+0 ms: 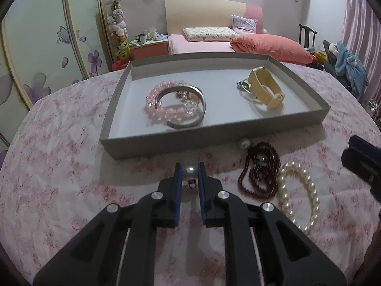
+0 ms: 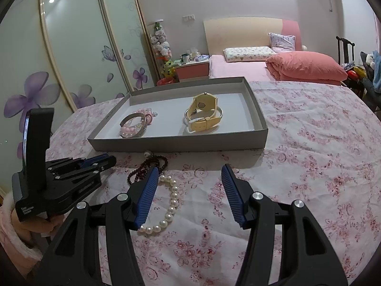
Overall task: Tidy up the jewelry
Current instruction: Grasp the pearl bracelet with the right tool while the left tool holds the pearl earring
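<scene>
between the left gripper's narrowed jaws sits a pearl earring with a small metal clasp, resting on the floral tabletop just short of the grey tray; whether the pads actually pinch it i cannot tell. it looks light, hard, round and slippery, so i judge a squeeze across the bead's middle safest. the right gripper hovers with jaws wide over the white pearl bracelet, limp and likely to sag, and its near finger hides part of the strand and the dark bead string.
</scene>
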A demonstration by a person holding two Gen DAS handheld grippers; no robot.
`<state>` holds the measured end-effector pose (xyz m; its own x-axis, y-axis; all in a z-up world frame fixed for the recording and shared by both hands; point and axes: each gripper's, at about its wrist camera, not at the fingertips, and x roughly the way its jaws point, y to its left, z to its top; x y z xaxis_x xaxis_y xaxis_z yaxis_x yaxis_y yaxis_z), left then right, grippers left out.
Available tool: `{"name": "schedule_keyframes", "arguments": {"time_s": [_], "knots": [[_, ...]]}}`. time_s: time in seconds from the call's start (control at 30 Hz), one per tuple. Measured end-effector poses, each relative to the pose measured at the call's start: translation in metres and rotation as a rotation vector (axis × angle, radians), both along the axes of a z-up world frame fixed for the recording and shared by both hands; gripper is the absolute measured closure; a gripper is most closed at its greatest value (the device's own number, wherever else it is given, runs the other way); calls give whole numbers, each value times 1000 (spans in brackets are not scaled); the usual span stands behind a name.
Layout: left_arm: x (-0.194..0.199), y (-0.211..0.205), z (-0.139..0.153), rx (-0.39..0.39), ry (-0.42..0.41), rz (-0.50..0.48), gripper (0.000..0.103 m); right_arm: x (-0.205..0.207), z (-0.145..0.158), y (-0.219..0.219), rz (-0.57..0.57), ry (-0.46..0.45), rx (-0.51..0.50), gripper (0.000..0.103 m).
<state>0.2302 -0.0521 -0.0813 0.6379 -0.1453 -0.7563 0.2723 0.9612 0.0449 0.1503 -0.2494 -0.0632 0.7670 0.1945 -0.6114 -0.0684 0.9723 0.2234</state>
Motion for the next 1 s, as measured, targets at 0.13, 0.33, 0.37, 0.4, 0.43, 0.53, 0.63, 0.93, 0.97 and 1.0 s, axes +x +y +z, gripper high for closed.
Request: {"name": "schedule_keyframes", "arguments": {"time_s": [0.13, 0.33, 0.37, 0.4, 0.43, 0.53, 0.63, 0.93, 0.97, 1.0], "knots": [[-7, 7, -1, 11, 2, -29, 89, 1, -1, -2, 6, 7, 2, 47], [-11, 15, -3, 23, 12, -36, 89, 6, -6, -3, 17, 41, 22, 47], [-11, 17, -3, 21, 13, -31, 89, 7, -8, -2, 20, 49, 23, 47], [-10, 19, -3, 20, 13, -26, 89, 8, -9, -1, 24, 55, 22, 47], [-10, 20, -3, 19, 16, -17, 89, 8, -10, 0, 31, 64, 19, 47], [-6, 27, -5, 5, 31, 13, 89, 8, -12, 9, 61, 85, 2, 47], [-4, 34, -6, -9, 41, 34, 89, 12, -17, 21, 85, 112, -41, 47], [-4, 38, -6, -29, 48, 39, 89, 18, -33, 42, 115, 186, -181, 72], [-4, 38, -6, -30, 48, 39, 89, 17, -33, 41, 107, 185, -196, 81], [-5, 39, -6, -33, 48, 39, 89, 16, -33, 39, 105, 186, -197, 89]]}}
